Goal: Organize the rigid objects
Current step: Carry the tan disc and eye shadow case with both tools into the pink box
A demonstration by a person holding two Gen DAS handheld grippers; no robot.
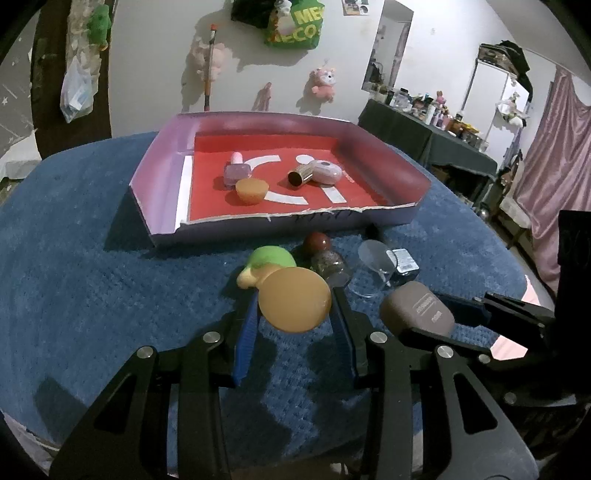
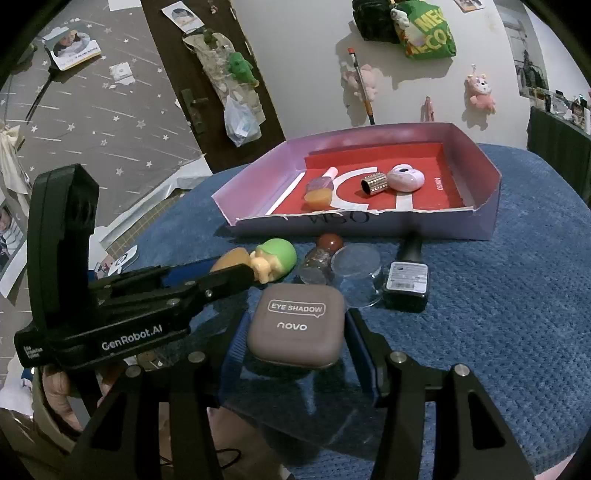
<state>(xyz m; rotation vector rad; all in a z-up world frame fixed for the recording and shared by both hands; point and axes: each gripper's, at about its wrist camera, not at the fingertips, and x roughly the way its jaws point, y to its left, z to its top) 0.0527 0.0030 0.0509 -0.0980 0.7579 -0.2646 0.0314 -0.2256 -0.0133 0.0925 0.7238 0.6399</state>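
An orange round sponge (image 1: 293, 304) is being held between the jaws of the left gripper (image 1: 295, 314), which are closed narrowly on its sides, while a taupe eye-shadow case (image 2: 295, 325) is being clamped flat, lid uppermost, between the more widely set jaws of the right gripper (image 2: 295, 332). Both items are being carried clear of the blue textured cloth (image 1: 92, 277), presumably so that they can be delivered together to the cardboard tray (image 1: 166, 177) lying beyond them. The tray's red floor is already being occupied by a purple bottle with a pink cap (image 1: 237, 170), a second orange sponge (image 1: 251, 190), a gold cylinder (image 1: 301, 175) and a pale pink round case (image 1: 327, 171), which suggests that sorting is being done partway. Near the tray's front wall, a green-capped figurine (image 1: 267, 264), a red ball (image 1: 317, 242), a small glass jar (image 1: 328, 266), a clear lid (image 1: 375, 260) and a dark bottle (image 1: 404, 264) are being left for later, crowded closely together. The cloth is being seen to cover a rounded table. Behind it, plush toys (image 1: 324, 83) and a green bag (image 1: 295, 26) are being displayed on a white wall, and a cluttered side table (image 1: 424, 122) is being shown at the right.
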